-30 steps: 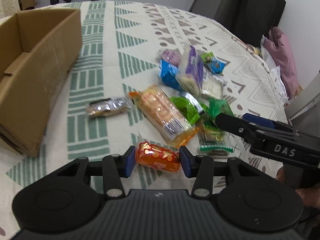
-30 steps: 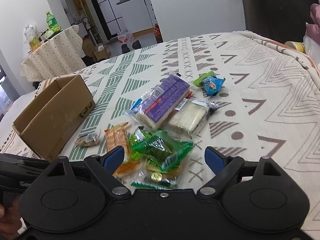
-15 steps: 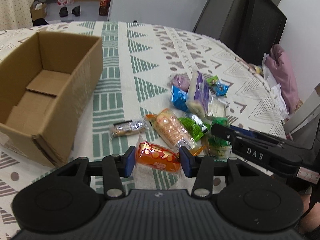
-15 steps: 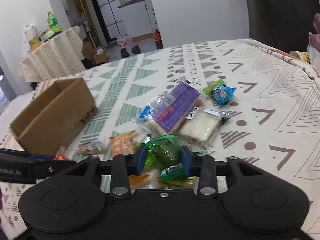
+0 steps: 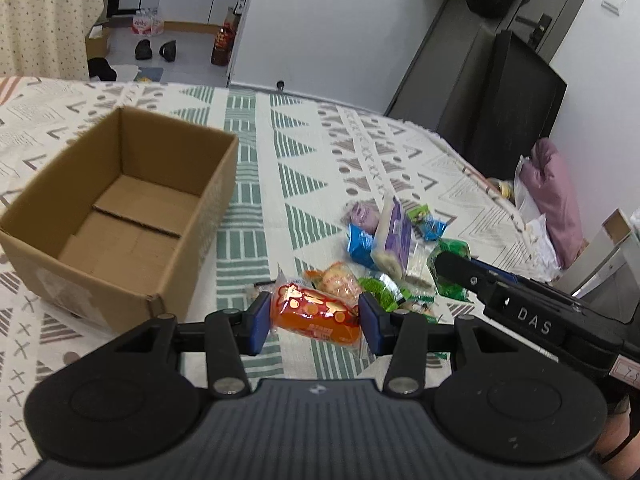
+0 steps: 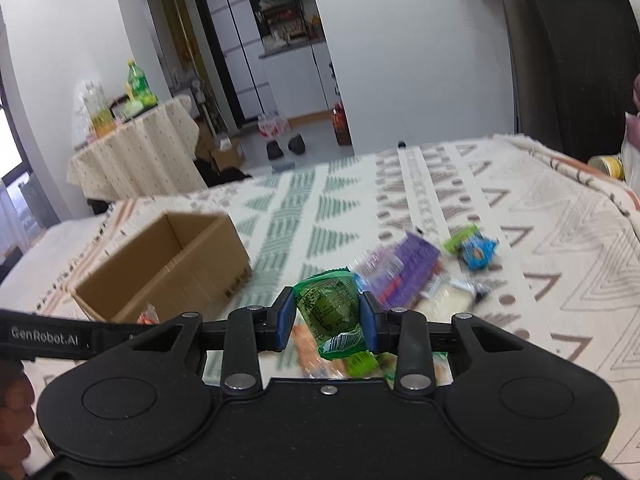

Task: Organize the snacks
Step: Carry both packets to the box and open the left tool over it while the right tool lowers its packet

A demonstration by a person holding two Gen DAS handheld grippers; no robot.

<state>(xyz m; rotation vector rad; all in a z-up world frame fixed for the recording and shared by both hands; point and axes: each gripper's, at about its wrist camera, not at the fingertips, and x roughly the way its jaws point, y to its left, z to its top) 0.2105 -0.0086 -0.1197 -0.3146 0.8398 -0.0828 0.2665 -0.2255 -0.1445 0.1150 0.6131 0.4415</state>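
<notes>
My left gripper (image 5: 314, 322) is shut on an orange snack packet (image 5: 316, 314), held above the patterned tablecloth just right of the open cardboard box (image 5: 124, 208), which holds nothing. My right gripper (image 6: 327, 322) is shut on a green snack packet (image 6: 330, 312), lifted off the pile. In the left wrist view the right gripper (image 5: 454, 264) reaches in from the right with the green packet (image 5: 452, 254) at its tip. The snack pile (image 5: 384, 248) lies on the cloth, with a purple pack (image 5: 394, 236) and blue packets (image 5: 358, 242). The box (image 6: 164, 264) sits left in the right wrist view.
A patterned cloth (image 5: 320, 152) covers the table. A pink bag (image 5: 554, 200) and a dark cabinet (image 5: 516, 104) stand beyond the right edge. A side table with bottles (image 6: 132, 148) stands at the far left. A hand (image 6: 14, 400) holds the left gripper.
Both grippers have risen, and the left one has moved towards the box with the orange packet. The right gripper closed on the green packet and lifted it off the pile.
</notes>
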